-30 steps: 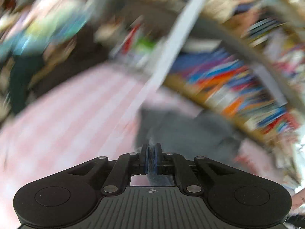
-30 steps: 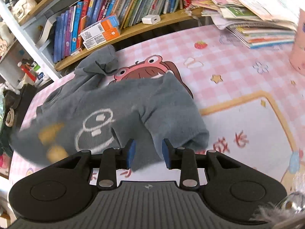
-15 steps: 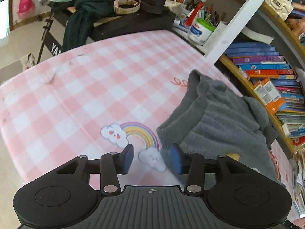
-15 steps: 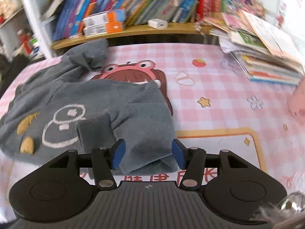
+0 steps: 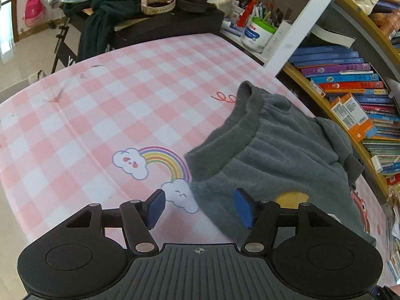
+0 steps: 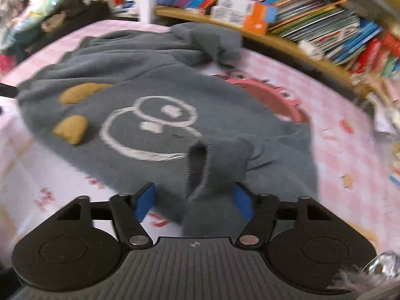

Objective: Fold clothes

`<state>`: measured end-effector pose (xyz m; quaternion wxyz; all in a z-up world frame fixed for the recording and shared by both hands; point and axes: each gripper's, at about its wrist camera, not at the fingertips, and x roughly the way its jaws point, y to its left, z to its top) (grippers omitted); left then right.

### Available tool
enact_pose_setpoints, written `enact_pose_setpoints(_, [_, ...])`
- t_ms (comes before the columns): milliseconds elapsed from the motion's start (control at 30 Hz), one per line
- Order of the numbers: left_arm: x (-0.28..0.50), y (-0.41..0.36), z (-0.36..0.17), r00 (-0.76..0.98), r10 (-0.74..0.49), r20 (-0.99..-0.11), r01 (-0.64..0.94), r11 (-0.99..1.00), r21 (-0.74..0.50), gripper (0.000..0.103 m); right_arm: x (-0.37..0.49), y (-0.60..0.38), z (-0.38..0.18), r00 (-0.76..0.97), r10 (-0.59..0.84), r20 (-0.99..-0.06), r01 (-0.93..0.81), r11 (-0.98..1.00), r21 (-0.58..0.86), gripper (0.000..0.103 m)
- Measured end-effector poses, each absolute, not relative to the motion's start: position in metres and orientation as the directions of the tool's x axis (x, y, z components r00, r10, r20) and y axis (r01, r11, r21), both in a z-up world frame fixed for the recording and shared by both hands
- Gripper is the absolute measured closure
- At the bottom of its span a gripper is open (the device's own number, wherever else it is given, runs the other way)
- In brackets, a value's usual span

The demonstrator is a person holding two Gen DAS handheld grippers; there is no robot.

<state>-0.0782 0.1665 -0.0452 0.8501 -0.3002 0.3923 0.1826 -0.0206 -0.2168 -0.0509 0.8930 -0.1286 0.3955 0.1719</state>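
Note:
A grey fleece sweater (image 5: 282,155) with a white outline drawing and yellow patches lies spread on the pink checked table mat (image 5: 100,115). In the left wrist view its ribbed hem (image 5: 240,132) faces me, and my left gripper (image 5: 198,208) hangs open just above the hem's near corner. In the right wrist view the sweater (image 6: 155,95) fills the middle, with a sleeve cuff (image 6: 212,165) bunched upright between the blue pads. My right gripper (image 6: 193,201) is open around that sleeve. The far sleeve (image 6: 210,40) lies crumpled near the bookshelf.
A bookshelf (image 5: 350,85) full of books runs along the table's far side, with a white post (image 5: 297,25). A dark side table (image 5: 150,22) with clothes and a pen pot (image 5: 257,32) stands beyond the mat. The mat's edge (image 5: 15,182) drops off at the left.
My left gripper let go of the grey fabric and opened wide, swinging to face the hem. My right gripper opened wider and swung left over the sleeve.

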Motion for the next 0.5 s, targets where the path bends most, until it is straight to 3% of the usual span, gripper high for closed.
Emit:
enact_pose_setpoints(100, [-0.080,0.170,-0.048,0.629,0.071,-0.775,-0.564,0.727,-0.391,0.041,-0.018,-0.234,-0.042,0.683,0.149,-0.715,-0.324,0.939,-0.114,0.089])
enact_pose_setpoints(167, [-0.082,0.174,-0.049,0.630,0.071,-0.773,-0.583,0.701,-0.411,0.041,-0.016,-0.269,-0.024,0.737,0.078,-0.671,-0.182,0.979,-0.087,0.097])
enact_pose_setpoints(267, [-0.081,0.178,-0.053,0.626,0.066,-0.777,-0.599,0.678,-0.425,0.041,-0.016,-0.334,-0.002,0.773,-0.094,-0.627,0.069,0.996,-0.064,0.098])
enact_pose_setpoints(433, [-0.068,0.178,-0.060,0.619,0.048,-0.784,-0.597,0.677,-0.430,0.041,-0.019,-0.405,0.007,0.733,-0.250,-0.632,0.260,0.962,-0.078,0.097])
enact_pose_setpoints(500, [-0.063,0.178,-0.061,0.623,0.049,-0.781,-0.596,0.676,-0.434,0.041,-0.022,-0.413,0.004,0.716,-0.225,-0.661,0.277,0.961,-0.027,0.086])
